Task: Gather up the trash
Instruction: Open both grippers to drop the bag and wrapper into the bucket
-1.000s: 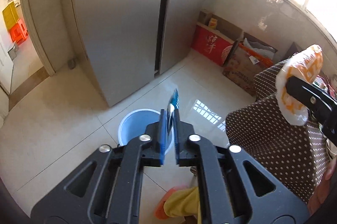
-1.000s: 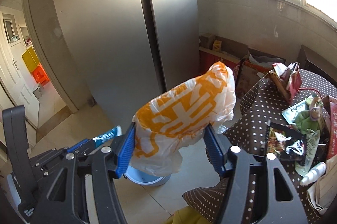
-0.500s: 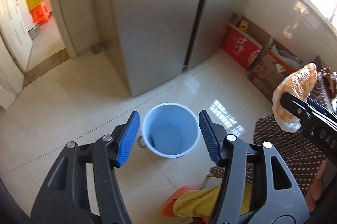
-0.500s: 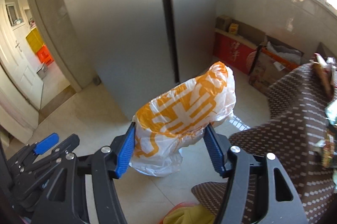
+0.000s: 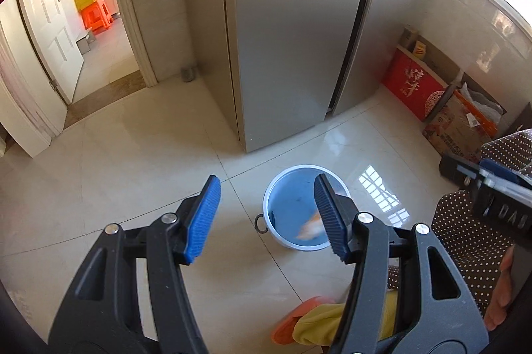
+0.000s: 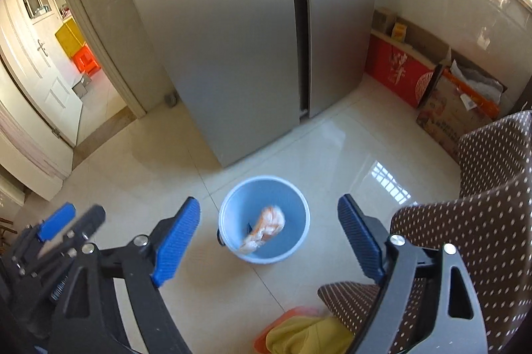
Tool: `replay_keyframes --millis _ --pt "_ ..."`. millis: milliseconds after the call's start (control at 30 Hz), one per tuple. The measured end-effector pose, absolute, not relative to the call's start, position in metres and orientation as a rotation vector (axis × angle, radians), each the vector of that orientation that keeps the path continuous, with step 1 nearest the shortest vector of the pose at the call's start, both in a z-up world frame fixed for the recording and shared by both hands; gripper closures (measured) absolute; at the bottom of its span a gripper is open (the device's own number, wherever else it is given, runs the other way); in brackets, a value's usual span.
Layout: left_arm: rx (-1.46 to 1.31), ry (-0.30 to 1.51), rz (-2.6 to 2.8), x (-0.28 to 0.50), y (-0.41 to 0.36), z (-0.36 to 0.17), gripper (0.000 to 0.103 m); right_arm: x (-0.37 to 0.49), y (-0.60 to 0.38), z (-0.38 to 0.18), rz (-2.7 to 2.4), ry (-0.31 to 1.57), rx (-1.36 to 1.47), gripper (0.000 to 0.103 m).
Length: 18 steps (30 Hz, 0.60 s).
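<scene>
A light blue bucket (image 6: 229, 211) stands on the tiled floor in front of the fridge. An orange-and-white plastic bag (image 6: 266, 229) lies inside it, blurred; it also shows in the left wrist view (image 5: 311, 226) within the bucket (image 5: 286, 207). My right gripper (image 6: 267, 241) is open and empty, high above the bucket. My left gripper (image 5: 266, 217) is open and empty, above the floor just left of the bucket. The left gripper also shows at the lower left of the right wrist view (image 6: 71, 221). The right gripper's body shows at the right edge of the left wrist view (image 5: 488, 187).
A steel two-door fridge (image 6: 232, 38) stands behind the bucket. A brown polka-dot tablecloth (image 6: 482, 221) hangs at the right. A red box (image 6: 399, 74) and cardboard boxes (image 6: 455, 114) line the wall. An orange slipper with yellow cloth (image 6: 299, 334) lies below. An open doorway (image 5: 89, 31) is at left.
My left gripper opened and its blue packet is gone from the jaws. My right gripper then opened and the orange-and-white bag dropped into the bucket. Both views tilted down toward the floor.
</scene>
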<state>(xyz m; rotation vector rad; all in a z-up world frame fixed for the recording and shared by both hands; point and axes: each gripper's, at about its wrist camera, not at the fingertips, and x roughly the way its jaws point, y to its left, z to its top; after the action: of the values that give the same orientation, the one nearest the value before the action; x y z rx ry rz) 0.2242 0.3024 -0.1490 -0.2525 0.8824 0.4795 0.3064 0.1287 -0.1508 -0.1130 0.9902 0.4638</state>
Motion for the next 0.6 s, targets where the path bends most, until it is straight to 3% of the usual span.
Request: replay_keyframes --millis 267,600 --pt "-0.242 0.854 0.455 0.217 0.285 -0.135 0.045 0.278 0.107 -0.144 0.461 0.988 -0.104 0.02" --pt "-0.135 0.756 0.352 0.204 0.217 -0.088 0.041 0.234 0.036 -0.084 0.425 0.836 -0.013 0.02"
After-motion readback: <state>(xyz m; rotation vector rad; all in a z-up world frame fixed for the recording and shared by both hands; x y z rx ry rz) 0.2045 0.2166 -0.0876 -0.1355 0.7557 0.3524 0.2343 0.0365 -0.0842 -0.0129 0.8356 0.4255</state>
